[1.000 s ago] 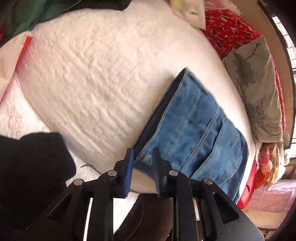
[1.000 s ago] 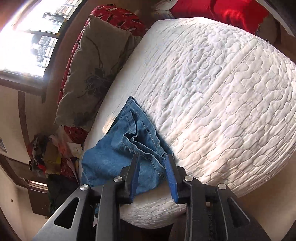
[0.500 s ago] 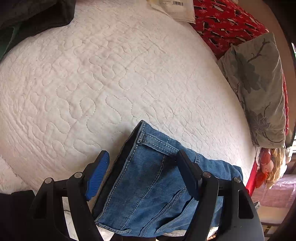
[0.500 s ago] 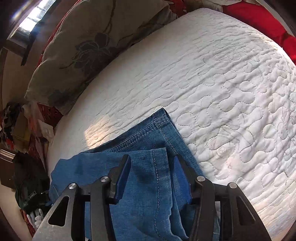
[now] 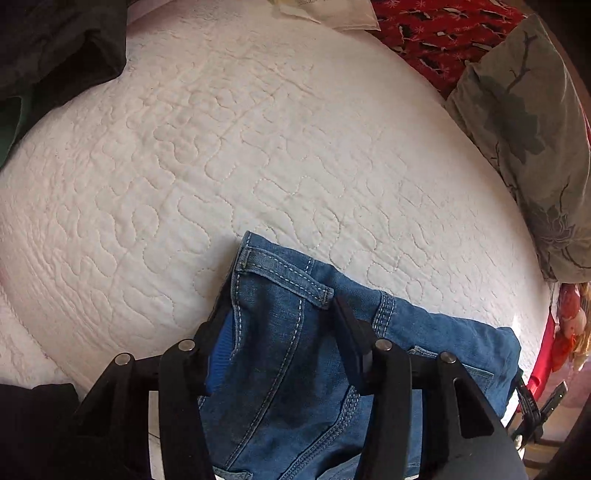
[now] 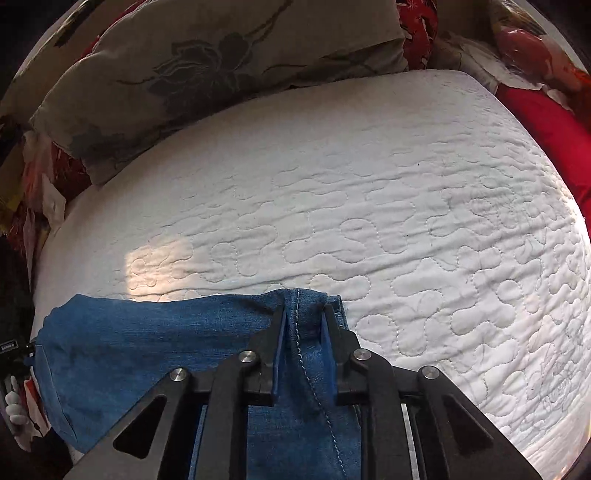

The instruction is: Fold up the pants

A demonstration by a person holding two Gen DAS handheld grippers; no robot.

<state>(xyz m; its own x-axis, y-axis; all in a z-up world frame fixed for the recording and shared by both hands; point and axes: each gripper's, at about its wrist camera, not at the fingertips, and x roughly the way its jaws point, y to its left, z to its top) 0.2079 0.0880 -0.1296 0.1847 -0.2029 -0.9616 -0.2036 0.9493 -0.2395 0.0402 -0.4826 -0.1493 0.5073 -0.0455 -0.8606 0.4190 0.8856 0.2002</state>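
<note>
Blue denim pants point(image 5: 280, 373) lie bunched at the near edge of a white quilted bed point(image 5: 258, 166). My left gripper point(image 5: 277, 310) points down over the waistband corner with its belt loop point(image 5: 284, 275). Its jaws are closing with denim lying flat between them, and the pads do not visibly pinch it. In the right wrist view the pants point(image 6: 147, 339) stretch to the left. My right gripper point(image 6: 304, 308) is closing narrowly on a raised fold with a stitched seam, and its pads press the cloth.
A grey flowered pillow point(image 5: 517, 129) point(image 6: 221, 74) lies along the far side of the bed. Red patterned fabric point(image 5: 436, 33) and a red cushion point(image 6: 546, 122) sit beyond it. Dark clothing point(image 5: 55, 48) is heaped at the upper left, with a white packet point(image 5: 332, 14) at the top.
Both grippers moved in over the pants. The left jaws spread wide and now narrow around the waistband corner. The right jaws narrowed onto the seam fold, and the wrist rolled.
</note>
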